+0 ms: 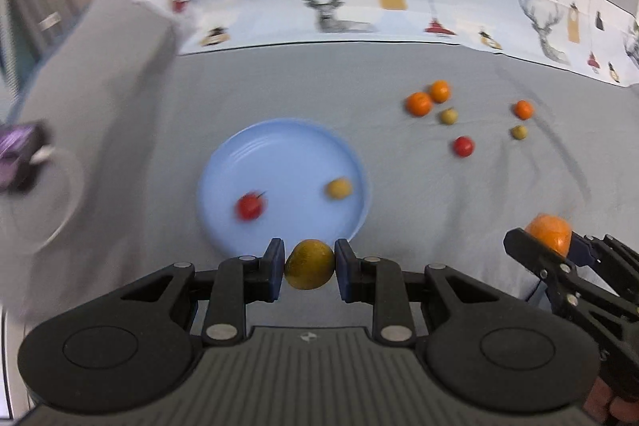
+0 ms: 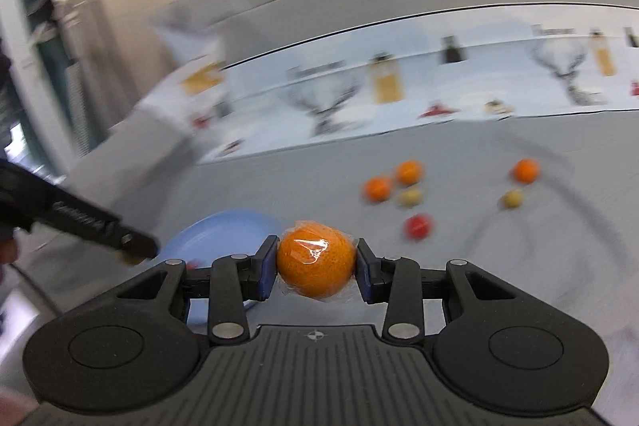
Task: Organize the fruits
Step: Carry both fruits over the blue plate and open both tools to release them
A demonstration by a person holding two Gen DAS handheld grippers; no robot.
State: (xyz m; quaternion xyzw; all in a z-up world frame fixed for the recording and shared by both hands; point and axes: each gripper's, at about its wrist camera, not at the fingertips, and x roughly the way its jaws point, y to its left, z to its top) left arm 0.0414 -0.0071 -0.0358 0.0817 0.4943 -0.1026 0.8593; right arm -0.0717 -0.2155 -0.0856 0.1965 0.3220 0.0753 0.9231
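Left gripper [image 1: 309, 268]: my fingers [image 1: 274, 268] are closed on a yellow-green fruit [image 1: 309, 269], one pad on each flank; it sits between the tips, just in front of the near rim of the blue plate [image 1: 279, 146]
Yellow-green fruit, axis: slightly egg-shaped; its longer axis seems to run up and down between my pads, the narrower end up; motion blur keeps me from saying more
Right gripper [image 2: 316, 266]: my fingers [image 2: 266, 268] are clamped on a wrapped orange [image 2: 315, 262]; clear film crinkles over its top and sticks out below; in the left view this gripper [image 1: 553, 240] shows at the lower right, well apart from the plate
Wrapped orange, axis: nearly round, a touch wider than tall, so the long axis lies across, from pad to pad; I cannot tell which way its stem points
Blue plate: lies flat on the grey surface; it holds a red fruit [image 1: 250, 206] at the left with its thin stem pointing up and right, and a small yellow fruit [image 1: 338, 188] at the right; the two are apart
Loose fruit: beyond the plate to the right, two oranges [image 1: 419, 104] touching; a lone orange [image 1: 523, 109] farther right; two small green fruits [image 1: 448, 116] and one red [image 1: 463, 146] among them
Back edge: a printed cloth [image 1: 339, 2] with stags and clocks
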